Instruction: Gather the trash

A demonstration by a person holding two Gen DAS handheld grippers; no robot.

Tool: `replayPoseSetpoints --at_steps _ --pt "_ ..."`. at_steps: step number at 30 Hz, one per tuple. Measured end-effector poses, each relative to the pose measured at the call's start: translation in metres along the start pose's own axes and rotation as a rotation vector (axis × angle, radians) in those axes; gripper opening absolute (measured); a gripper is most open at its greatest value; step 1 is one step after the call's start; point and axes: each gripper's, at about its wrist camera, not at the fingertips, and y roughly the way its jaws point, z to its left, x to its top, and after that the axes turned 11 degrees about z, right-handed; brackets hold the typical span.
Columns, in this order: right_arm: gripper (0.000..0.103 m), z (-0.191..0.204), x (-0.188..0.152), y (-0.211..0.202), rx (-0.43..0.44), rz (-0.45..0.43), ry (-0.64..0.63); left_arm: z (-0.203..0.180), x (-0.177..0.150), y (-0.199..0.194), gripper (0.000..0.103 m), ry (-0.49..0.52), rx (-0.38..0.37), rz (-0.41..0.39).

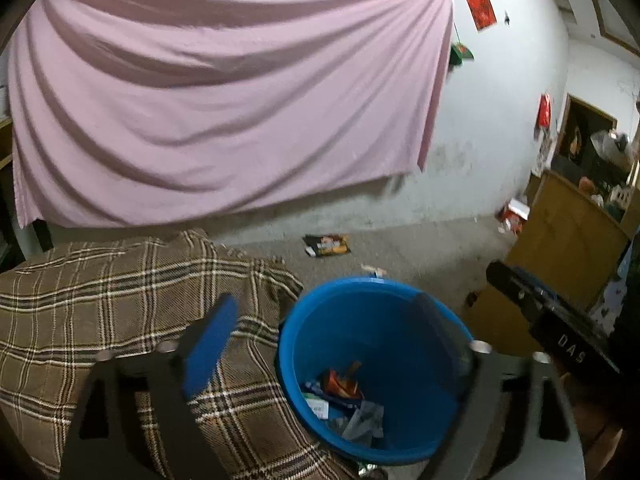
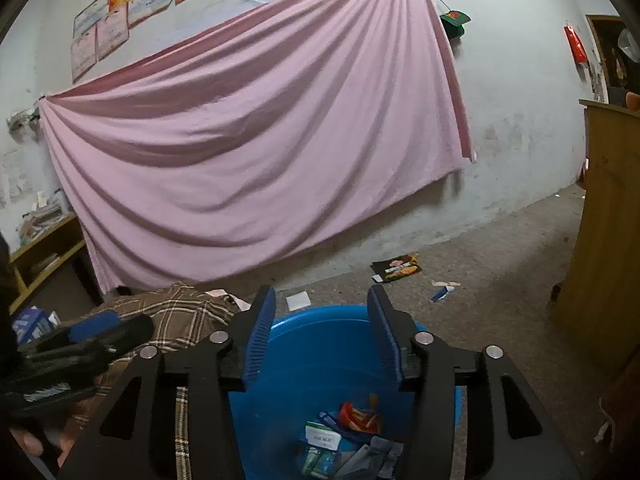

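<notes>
Hovering over the blue bucket [image 2: 320,344], both grippers gape empty.

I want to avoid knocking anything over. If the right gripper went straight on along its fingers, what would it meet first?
Most likely the round blue plastic bucket: the open, empty right gripper points down into its mouth, toward the far inner wall or the wrappers on its bottom. Depth is hard to judge.

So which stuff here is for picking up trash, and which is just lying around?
For the job:
bucket
wrappers in it
snack bag on the floor
small blue box
white paper

Just there:
pink sheet
plaid blanket
wooden cabinet
</notes>
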Motion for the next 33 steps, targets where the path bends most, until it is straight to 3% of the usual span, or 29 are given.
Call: replayPoseSetpoints --at_steps 2,9,12,33 --pt "0.077 -0.001 0.000 0.000 -0.007 -0.002 0.007 0.003 0.000 -0.004 0.098 -0.019 0.016 -0.034" --pt "0.088 -0.004 0.003 -0.006 -0.003 -0.018 0.024 0.009 -0.003 -0.011 0.098 -0.013 0.076 -0.072" --pt "0.103 -0.001 0.004 -0.009 -0.006 -0.022 0.023 0.011 -0.006 -0.016 0.098 -0.015 0.079 -0.088" --pt "0.103 0.058 -0.006 -0.054 -0.031 -0.074 -0.055 0.039 -0.028 -0.092 0.099 -0.055 0.156 -0.191"
